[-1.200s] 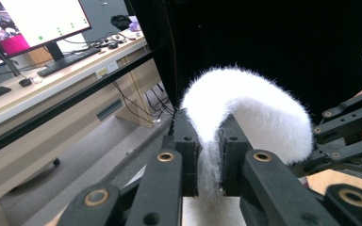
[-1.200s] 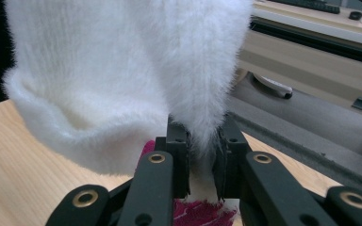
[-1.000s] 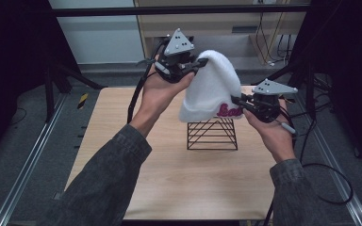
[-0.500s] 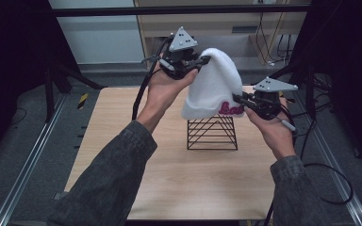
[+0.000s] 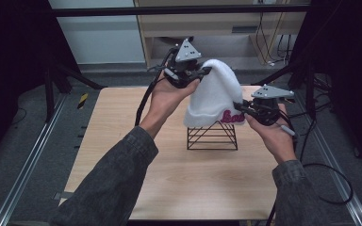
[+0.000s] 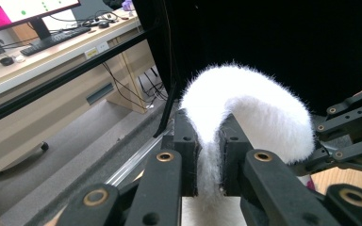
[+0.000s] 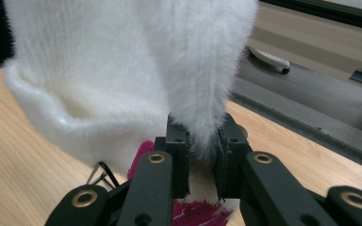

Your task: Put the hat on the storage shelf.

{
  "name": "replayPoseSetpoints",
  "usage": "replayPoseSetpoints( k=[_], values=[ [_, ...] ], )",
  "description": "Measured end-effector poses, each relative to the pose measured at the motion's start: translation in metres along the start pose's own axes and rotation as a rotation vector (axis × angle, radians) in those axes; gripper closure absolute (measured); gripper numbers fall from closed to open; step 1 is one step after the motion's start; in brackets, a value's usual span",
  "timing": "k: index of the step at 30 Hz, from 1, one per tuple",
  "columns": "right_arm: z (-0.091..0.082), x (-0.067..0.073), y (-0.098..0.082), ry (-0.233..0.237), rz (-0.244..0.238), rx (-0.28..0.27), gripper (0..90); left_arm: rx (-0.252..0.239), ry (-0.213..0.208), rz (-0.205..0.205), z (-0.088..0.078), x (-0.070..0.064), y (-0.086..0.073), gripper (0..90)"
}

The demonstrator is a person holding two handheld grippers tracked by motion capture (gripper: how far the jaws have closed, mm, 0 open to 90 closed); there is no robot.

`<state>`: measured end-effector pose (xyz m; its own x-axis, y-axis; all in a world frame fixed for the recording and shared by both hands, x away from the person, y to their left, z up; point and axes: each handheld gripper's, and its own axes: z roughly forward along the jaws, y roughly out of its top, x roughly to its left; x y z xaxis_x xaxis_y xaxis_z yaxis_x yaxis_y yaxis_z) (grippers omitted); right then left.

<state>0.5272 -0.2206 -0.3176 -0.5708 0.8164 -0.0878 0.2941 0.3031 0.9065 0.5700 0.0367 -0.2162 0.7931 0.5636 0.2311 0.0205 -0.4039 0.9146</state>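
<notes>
A fluffy white knit hat [image 5: 214,96] with pink lettering on its cuff hangs over a black wire pyramid stand [image 5: 212,136] on the wooden table [image 5: 169,174]. My left gripper [image 5: 206,70] is shut on the crown of the hat [image 6: 245,108], holding it up from the left. In its own view the white fabric is pinched between its black jaws. My right gripper [image 5: 240,107] is shut on the cuff at the hat's right side, by the pink lettering [image 7: 198,209]. The hat [image 7: 122,70] drapes wide above its jaws. The stand's top is hidden under the hat.
A wooden desk [image 6: 37,52] with a monitor and keyboard stands beyond the table. Metal rails [image 5: 23,174] run along both sides of the table on grey floor. Cables trail from both grippers. Bare tabletop lies in front of the stand.
My left gripper has moved right and slightly down with the hat's crown, bringing the hat lower over the stand. The right gripper has stayed about where it was.
</notes>
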Motion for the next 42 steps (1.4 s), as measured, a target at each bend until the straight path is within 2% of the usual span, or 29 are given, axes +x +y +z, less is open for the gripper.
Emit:
replayPoseSetpoints(
  k=[6, 9, 11, 20, 28, 37, 41, 42],
  values=[
    [0.002, -0.002, -0.008, 0.001, 0.012, 0.02, 78.2, 0.019, -0.005, 0.01, 0.005, -0.004, -0.004, 80.8],
    [0.002, -0.003, -0.012, -0.002, 0.008, 0.033, 77.9, 0.027, -0.022, 0.005, 0.007, -0.007, -0.008, 80.7],
    [0.003, -0.003, -0.017, -0.001, 0.009, 0.051, 78.4, 0.04, -0.025, 0.02, 0.01, -0.01, -0.01, 80.7],
    [0.001, -0.003, -0.028, 0.004, 0.03, 0.053, 78.0, 0.059, -0.035, 0.036, 0.013, -0.017, -0.011, 80.6],
    [0.002, -0.004, -0.037, -0.004, 0.028, 0.073, 77.6, 0.084, -0.045, 0.045, 0.019, -0.025, -0.017, 80.5],
    [0.006, -0.002, -0.045, 0.004, 0.037, 0.101, 77.5, 0.105, -0.053, 0.035, 0.022, -0.027, -0.028, 80.5],
    [0.01, -0.001, -0.049, 0.006, 0.035, 0.117, 77.1, 0.106, -0.059, 0.002, 0.023, -0.028, -0.037, 80.5],
    [0.011, 0.0, -0.049, 0.006, 0.032, 0.123, 77.4, 0.107, -0.06, 0.006, 0.023, -0.029, -0.038, 80.5]
  ],
)
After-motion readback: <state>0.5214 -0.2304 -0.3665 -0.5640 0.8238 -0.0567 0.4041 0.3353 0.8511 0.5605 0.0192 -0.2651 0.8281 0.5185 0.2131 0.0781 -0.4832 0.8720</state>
